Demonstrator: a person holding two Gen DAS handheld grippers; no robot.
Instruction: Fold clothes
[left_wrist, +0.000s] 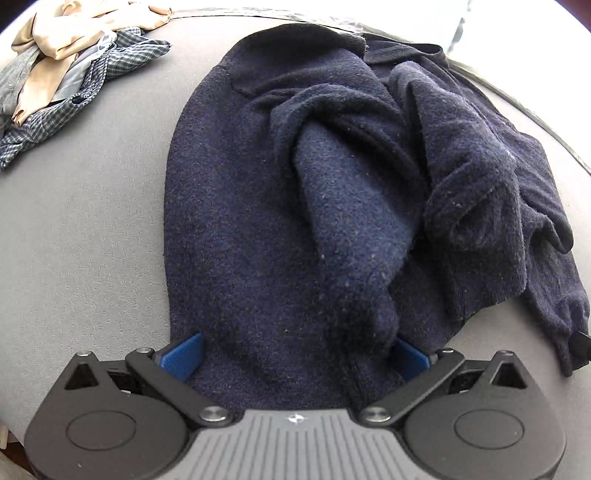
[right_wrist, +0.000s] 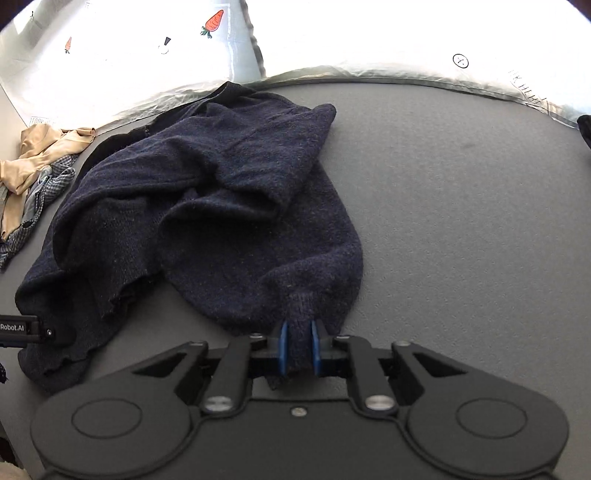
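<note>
My two wrist cameras look steeply down along their fingers, close over the navy sweater (left_wrist: 280, 221) (right_wrist: 207, 206); both views share it and the clothes pile (left_wrist: 70, 70) (right_wrist: 33, 166).

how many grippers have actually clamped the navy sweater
1. The right gripper pinches a bunched edge of the navy sweater. The left gripper straddles another edge with its jaws wide apart, not clamped.
</note>
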